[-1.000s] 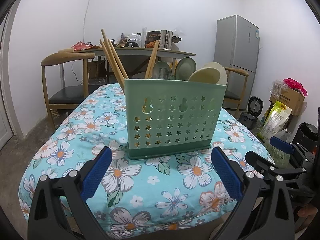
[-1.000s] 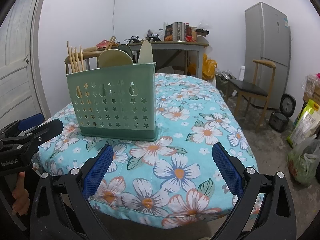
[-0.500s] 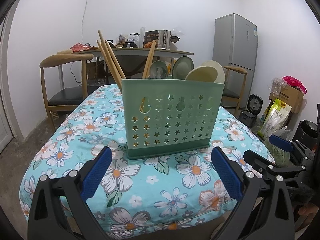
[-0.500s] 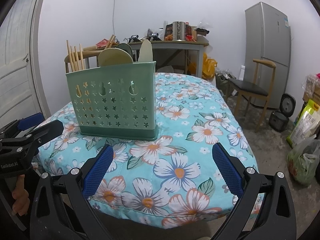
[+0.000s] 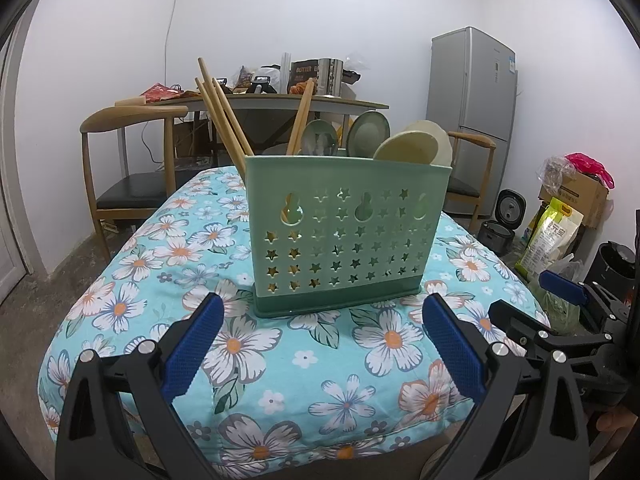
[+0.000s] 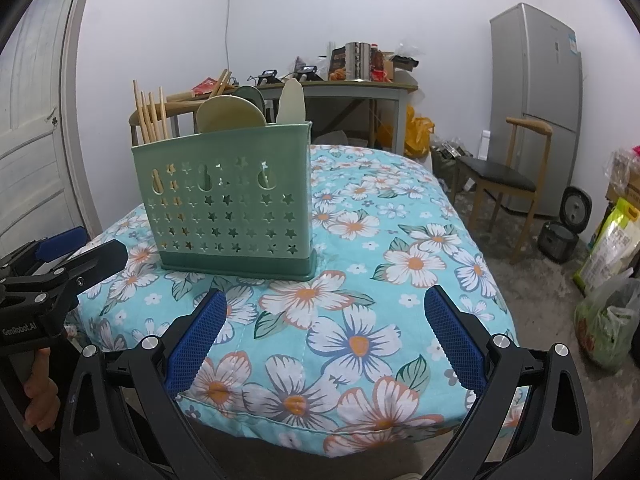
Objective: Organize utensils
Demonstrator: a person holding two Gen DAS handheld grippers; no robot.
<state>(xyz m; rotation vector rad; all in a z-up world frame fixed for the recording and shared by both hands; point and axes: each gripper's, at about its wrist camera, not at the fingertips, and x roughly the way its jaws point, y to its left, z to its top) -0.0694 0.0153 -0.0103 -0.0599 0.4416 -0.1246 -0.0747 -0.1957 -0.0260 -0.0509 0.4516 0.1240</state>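
Observation:
A green utensil caddy [image 5: 340, 236] with star cut-outs stands upright on the floral tablecloth [image 5: 280, 344]. Wooden chopsticks [image 5: 224, 120] lean out of its left compartment; green and cream spoons [image 5: 412, 146] stick up from the others. My left gripper [image 5: 320, 344] hovers open just in front of the caddy, holding nothing. In the right wrist view the caddy [image 6: 228, 200] sits left of centre, chopsticks [image 6: 150, 116] at its left end. My right gripper [image 6: 324, 332] is open and empty, nearer the table's front edge. The other gripper shows at each view's side.
A wooden chair [image 5: 132, 152] and a cluttered table [image 5: 280, 96] stand behind. A fridge [image 5: 472, 120] is at the back right, with another chair [image 6: 508, 176], a rice cooker [image 6: 560, 232] and bags [image 5: 556, 236] on the floor. A door [image 6: 32, 120] is on the left.
The left wrist view has shifted slightly, so the caddy sits a little lower and further left. Both grippers stay open; nothing was picked up.

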